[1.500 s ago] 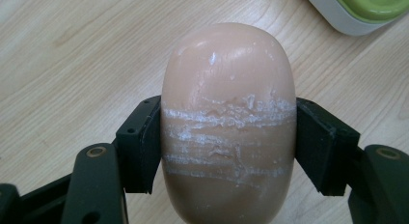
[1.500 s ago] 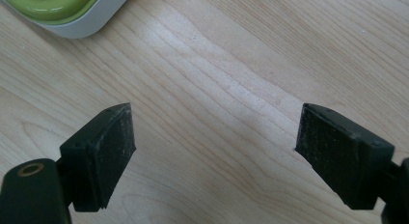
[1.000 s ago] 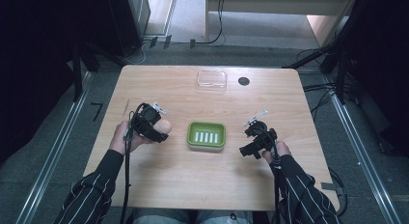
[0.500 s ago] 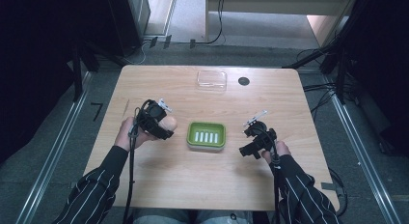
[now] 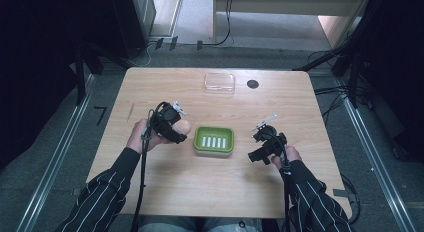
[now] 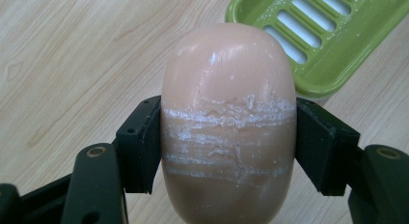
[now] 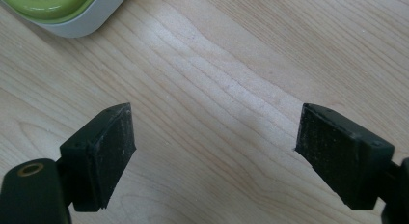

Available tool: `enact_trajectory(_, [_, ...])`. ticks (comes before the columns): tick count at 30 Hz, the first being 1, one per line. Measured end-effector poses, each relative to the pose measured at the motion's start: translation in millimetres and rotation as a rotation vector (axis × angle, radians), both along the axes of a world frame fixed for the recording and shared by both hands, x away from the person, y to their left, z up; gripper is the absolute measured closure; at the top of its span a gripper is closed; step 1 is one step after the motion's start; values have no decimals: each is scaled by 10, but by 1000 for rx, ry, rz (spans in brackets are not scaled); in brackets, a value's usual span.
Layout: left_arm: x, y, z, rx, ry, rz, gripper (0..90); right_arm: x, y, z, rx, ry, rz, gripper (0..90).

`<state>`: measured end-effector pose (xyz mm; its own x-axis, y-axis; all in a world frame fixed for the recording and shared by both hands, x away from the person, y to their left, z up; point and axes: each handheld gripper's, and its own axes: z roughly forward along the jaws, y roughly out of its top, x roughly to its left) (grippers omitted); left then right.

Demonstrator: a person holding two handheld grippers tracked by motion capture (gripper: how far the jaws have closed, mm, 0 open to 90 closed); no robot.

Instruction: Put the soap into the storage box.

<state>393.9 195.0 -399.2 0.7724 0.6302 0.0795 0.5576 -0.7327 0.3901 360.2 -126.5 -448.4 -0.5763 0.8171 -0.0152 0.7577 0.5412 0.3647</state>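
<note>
Clamping the soap (image 6: 228, 118) across its middle, my left fingers (image 6: 144, 144) press on both flanks so the rounded bar cannot slip; it hangs above the surface (image 5: 150, 92), with the green dish (image 5: 214, 140) just beyond the fingertips, slots up, ready to drain it. My right fingers (image 7: 108, 147) stand wide apart with nothing between them, the dish's corner ahead and to one side. I can read no brand or writing anywhere.

1. Your left gripper (image 5: 176, 126) carries the peach soap bar (image 5: 181, 126) rightward across the table.
2. The soap now sits just beside the green soap dish (image 5: 214, 140), closer than a second ago.
</note>
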Motion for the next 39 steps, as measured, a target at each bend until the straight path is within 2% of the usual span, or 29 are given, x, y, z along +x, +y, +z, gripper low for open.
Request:
enact_trajectory(19, [72, -245, 23, -4, -17, -76, 338, 1, -17, -12, -5, 3, -2, 140])
enact_trajectory(27, [77, -322, 52, -16, -28, -94, 338, 3, -13, -14, -5, 5, -3, 140])
enact_trajectory(39, [79, -415, 71, -13, -40, -126, 339, 3, -15, -17, -1, 8, -9, 140])
